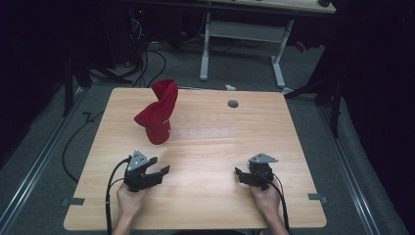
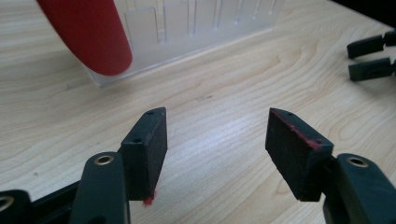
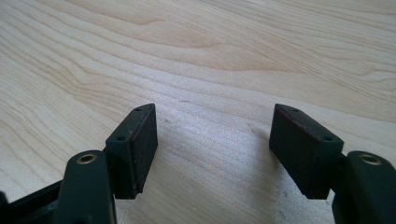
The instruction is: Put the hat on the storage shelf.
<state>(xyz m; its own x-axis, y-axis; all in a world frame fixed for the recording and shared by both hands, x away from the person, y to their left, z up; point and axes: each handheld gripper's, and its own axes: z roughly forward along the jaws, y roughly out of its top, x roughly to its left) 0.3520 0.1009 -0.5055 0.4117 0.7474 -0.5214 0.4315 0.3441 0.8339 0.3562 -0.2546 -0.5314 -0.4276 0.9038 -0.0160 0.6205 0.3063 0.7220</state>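
The room is dark, with a grey floor, black cables and a white desk frame behind my light wooden table. I hold 2 black grippers low over the near part of the table. My left gripper has its jaws wide apart and nothing is between them, just bare wood. A bit of red fluff sticks to one pad. My right gripper is spread wide too and holds nothing. A red cloth stands up tall and twisted on the far left part of the table. Its bottom end touches a clear plastic rack, which lies flat beside it. Both are well ahead of my left gripper. A small grey round cap sits in the table near the far edge.
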